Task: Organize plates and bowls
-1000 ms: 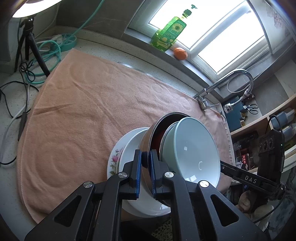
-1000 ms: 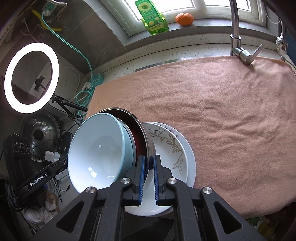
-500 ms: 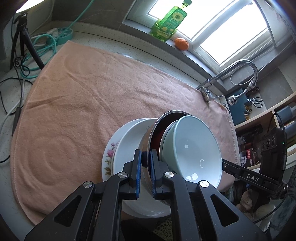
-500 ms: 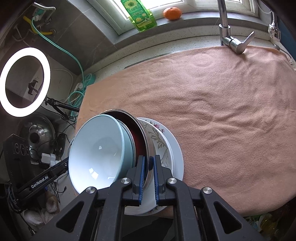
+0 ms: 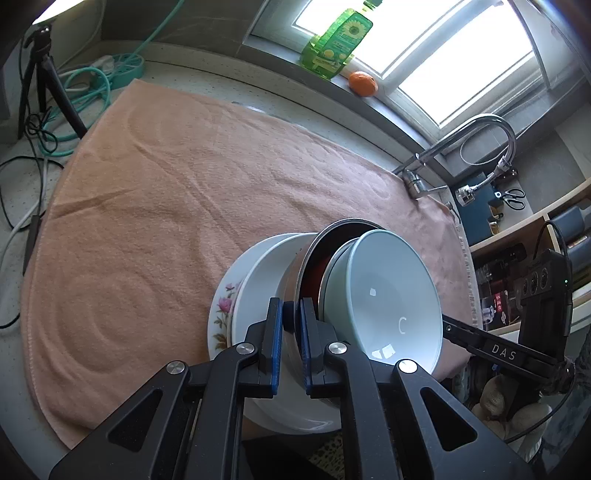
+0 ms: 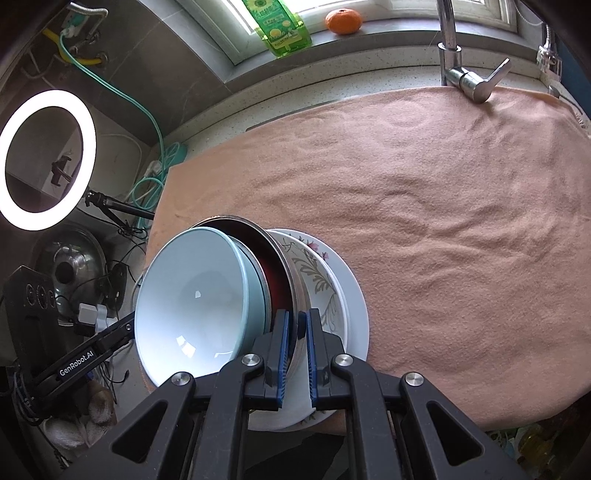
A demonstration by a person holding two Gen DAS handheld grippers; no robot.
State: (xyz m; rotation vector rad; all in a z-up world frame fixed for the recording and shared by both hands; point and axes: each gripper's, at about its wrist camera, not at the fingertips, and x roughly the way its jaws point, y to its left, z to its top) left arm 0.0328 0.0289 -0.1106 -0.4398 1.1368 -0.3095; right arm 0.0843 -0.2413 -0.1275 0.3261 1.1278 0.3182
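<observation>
A peach terry towel (image 5: 155,206) covers the counter under the window. Over its near edge I carry a nested stack: pale blue ceramic bowl (image 5: 391,295) in a steel-rimmed, red-lined bowl (image 6: 275,269), on floral plates (image 6: 325,280). My left gripper (image 5: 291,325) and right gripper (image 6: 297,332) both clamp the steel rim. Next, I judge, lower it level onto the towel.

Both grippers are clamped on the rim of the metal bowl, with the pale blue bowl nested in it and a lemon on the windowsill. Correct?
Not quite: the fruit on the windowsill is an orange, not a lemon, as the right wrist view shows. The rest holds.
</observation>
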